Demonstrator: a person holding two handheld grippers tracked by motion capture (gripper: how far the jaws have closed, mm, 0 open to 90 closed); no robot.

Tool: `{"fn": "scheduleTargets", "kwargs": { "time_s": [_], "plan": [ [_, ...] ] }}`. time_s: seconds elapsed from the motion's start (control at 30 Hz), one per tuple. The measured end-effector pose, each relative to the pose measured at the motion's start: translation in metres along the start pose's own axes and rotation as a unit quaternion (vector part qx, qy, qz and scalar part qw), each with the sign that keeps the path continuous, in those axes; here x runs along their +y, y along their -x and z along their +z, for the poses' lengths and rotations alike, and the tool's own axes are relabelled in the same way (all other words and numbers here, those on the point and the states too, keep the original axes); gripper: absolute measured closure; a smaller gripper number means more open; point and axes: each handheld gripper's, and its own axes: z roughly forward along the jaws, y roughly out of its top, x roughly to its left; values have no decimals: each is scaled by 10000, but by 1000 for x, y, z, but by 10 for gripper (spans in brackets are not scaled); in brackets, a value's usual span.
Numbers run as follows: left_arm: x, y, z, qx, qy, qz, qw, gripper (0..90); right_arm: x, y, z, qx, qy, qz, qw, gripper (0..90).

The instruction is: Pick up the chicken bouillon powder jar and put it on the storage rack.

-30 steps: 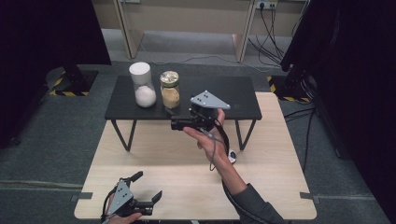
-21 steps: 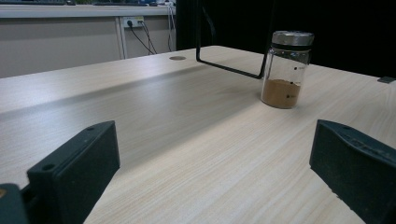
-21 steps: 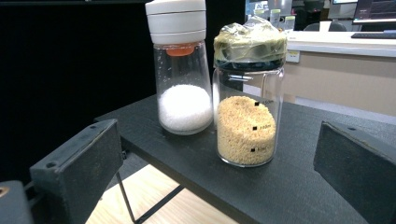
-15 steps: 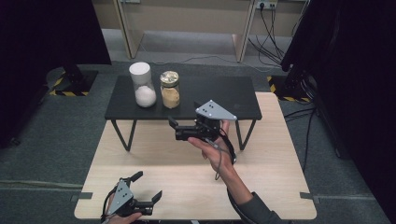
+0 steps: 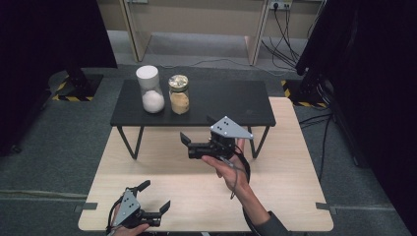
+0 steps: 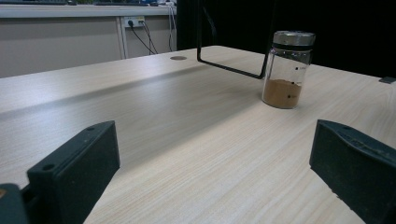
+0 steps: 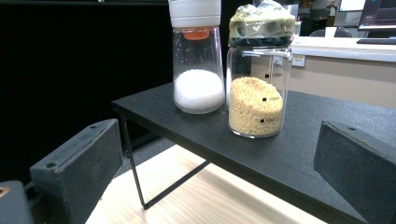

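Risk entry: right gripper (image 5: 186, 146), jaws spread and empty, is aimed at grain jar (image 7: 256, 100) touching salt shaker (image 7: 198, 70) on black shelf (image 5: 236, 103); either may be toppled; left gripper (image 5: 156, 202) is held open over counter (image 5: 196, 196).

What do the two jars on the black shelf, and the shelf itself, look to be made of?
Both jars look like clear glass: contents and highlights show through. The white-capped jar has a seemingly plastic lid; the grain jar a crinkled film cover. The shelf looks like matt black board on thin metal legs.
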Motion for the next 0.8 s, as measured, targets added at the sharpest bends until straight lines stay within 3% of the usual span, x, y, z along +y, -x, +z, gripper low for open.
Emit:
{"fn": "scheduleTargets", "kwargs": {
  "time_s": [0.8],
  "plan": [
    [0,0,0,5,3,-7,10000,10,-41,-8,-24,4,-2,-129,9999,18]
  ]
}}
